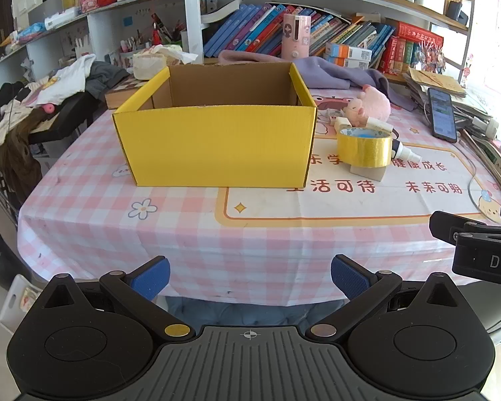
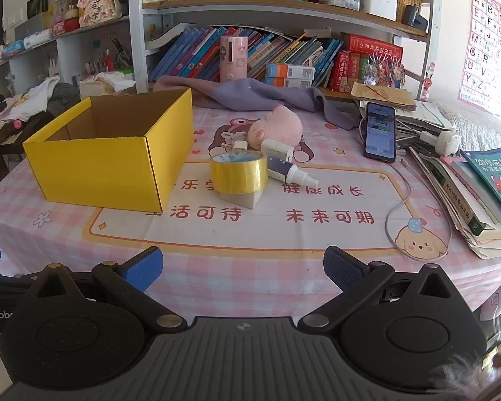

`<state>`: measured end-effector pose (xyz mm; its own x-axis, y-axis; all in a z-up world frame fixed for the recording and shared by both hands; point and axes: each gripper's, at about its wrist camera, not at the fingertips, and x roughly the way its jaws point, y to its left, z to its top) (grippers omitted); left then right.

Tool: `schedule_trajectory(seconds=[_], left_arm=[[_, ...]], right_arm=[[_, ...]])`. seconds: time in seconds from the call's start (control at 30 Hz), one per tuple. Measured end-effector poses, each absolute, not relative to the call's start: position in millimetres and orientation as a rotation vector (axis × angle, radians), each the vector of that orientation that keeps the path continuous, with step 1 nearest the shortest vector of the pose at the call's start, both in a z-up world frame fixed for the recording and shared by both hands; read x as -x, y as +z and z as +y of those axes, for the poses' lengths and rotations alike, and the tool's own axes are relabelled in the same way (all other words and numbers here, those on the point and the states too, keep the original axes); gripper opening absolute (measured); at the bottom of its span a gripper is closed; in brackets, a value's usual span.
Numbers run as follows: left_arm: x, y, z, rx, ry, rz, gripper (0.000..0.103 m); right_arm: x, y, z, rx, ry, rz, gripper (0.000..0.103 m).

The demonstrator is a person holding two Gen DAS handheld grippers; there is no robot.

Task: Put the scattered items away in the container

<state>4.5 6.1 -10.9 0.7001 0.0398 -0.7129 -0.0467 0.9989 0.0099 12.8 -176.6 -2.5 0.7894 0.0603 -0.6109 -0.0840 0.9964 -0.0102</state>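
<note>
An open yellow cardboard box stands on the pink checked tablecloth; what I see of its inside is bare. To its right lie a yellow tape roll on a small pale block, a small spray bottle, a white tube and a pink plush pig. My left gripper is open over the table's near edge, in front of the box. My right gripper is open too, short of the tape. Neither holds anything.
A phone leans on a paper stack at the right, with a cable looping over the cloth. Books pile along the right edge. A purple cloth lies behind the items. Bookshelves rise at the back; clothes cover a chair at left.
</note>
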Motion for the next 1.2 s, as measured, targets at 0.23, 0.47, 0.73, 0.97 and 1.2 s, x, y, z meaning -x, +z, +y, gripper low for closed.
schedule_trajectory(seconds=[0.23, 0.47, 0.73, 0.97, 1.2], left_arm=[[-6, -12, 10, 0.019, 0.056, 0.804, 0.103], [-8, -13, 10, 0.025, 0.051, 0.818, 0.103], [-10, -14, 11, 0.036, 0.039, 0.828, 0.103], [-11, -16, 11, 0.047, 0.037, 0.835, 0.103], [-11, -15, 11, 0.056, 0.022, 0.822, 0.103]], right_arm=[[-13, -1, -176, 0.037, 0.077, 0.658, 0.103], [-14, -2, -176, 0.037, 0.077, 0.660, 0.103], [-15, -4, -177, 0.031, 0.076, 0.662, 0.103], [-15, -13, -175, 0.029, 0.073, 0.669, 0.103], [-13, -8, -177, 0.027, 0.071, 0.665, 0.103]])
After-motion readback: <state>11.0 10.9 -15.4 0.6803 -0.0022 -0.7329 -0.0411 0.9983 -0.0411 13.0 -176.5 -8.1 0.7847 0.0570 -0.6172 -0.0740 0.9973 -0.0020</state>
